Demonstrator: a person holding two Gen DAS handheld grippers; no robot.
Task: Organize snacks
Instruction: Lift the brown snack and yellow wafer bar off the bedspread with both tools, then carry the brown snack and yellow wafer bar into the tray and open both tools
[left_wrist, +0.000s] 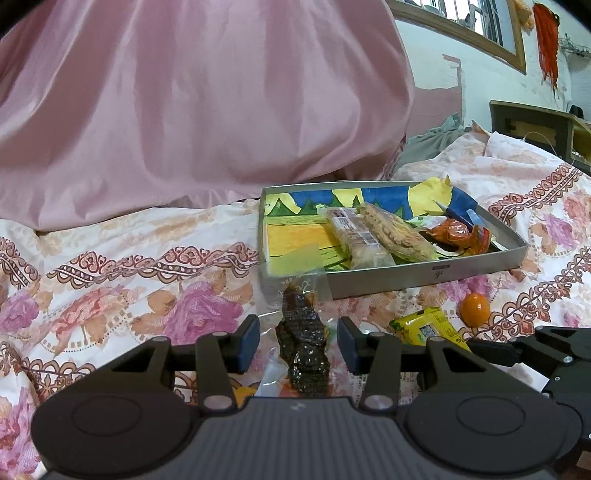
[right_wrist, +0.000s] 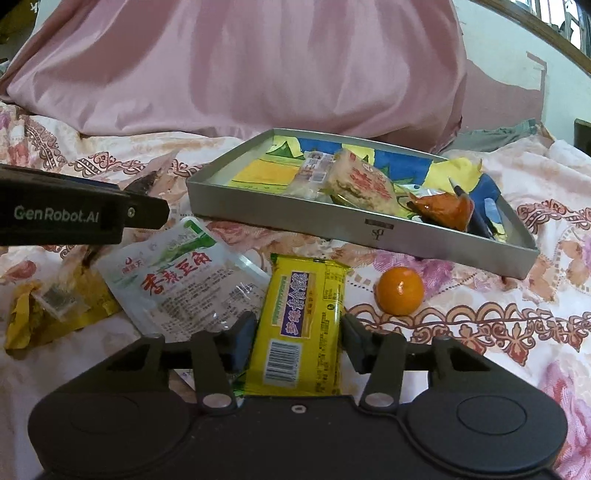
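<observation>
My right jaws (right_wrist: 299, 341) stand partly open around the yellow snack bar (right_wrist: 301, 317), pads just off its sides, nothing gripped. My left jaws (left_wrist: 297, 341) straddle a dark snack in clear wrap (left_wrist: 303, 347), also loose. The slick wrappers could slip or crumple if I close off-centre on the soft bedspread (left_wrist: 129, 258). The metal tray (right_wrist: 280, 221) lies just beyond, an orange (right_wrist: 399, 290) beside it.

A grey tray (right_wrist: 369, 225) lined with blue, yellow and green; beside the tray, a yellow packet (right_wrist: 303, 317), an orange fruit (right_wrist: 399, 291), and pink floral bedding (right_wrist: 517, 314).
</observation>
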